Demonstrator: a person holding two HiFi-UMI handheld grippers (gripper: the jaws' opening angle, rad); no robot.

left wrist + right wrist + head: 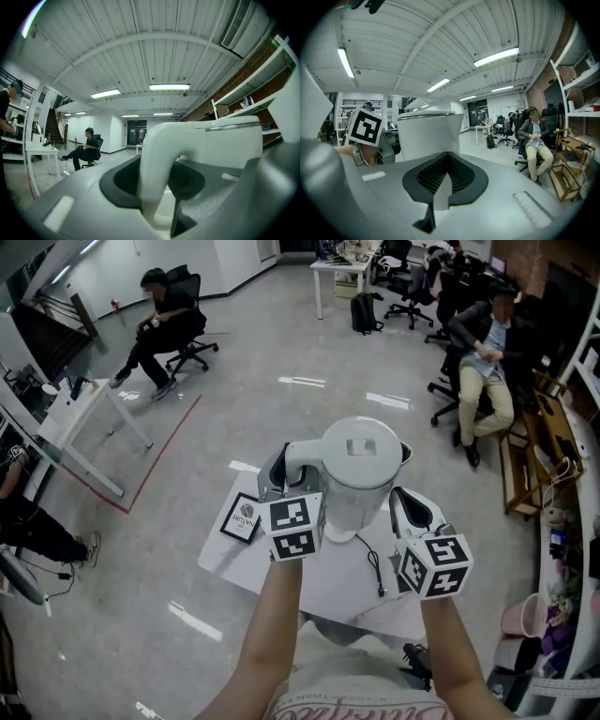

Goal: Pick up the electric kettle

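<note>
Head view: my left tool (287, 465) clamps the kettle (361, 474) by its handle, seemingly lifted off the bench (319, 592); right tool (405, 502) closed, empty.

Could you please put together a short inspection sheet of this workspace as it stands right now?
Surface: small white table, mostly bare.
Job's things: white electric kettle, upright, lid down; the pictures do not show whether it is clear of the table.
Clutter: a small framed card near the table's left edge.
Grippers: left gripper has its jaws closed on the kettle handle; right gripper sits beside the kettle, jaws together, nothing between them.
Cables: a black cable lies on the table.
Surroundings: open office floor; person in black and person in tan trousers, both seated on office chairs.
</note>
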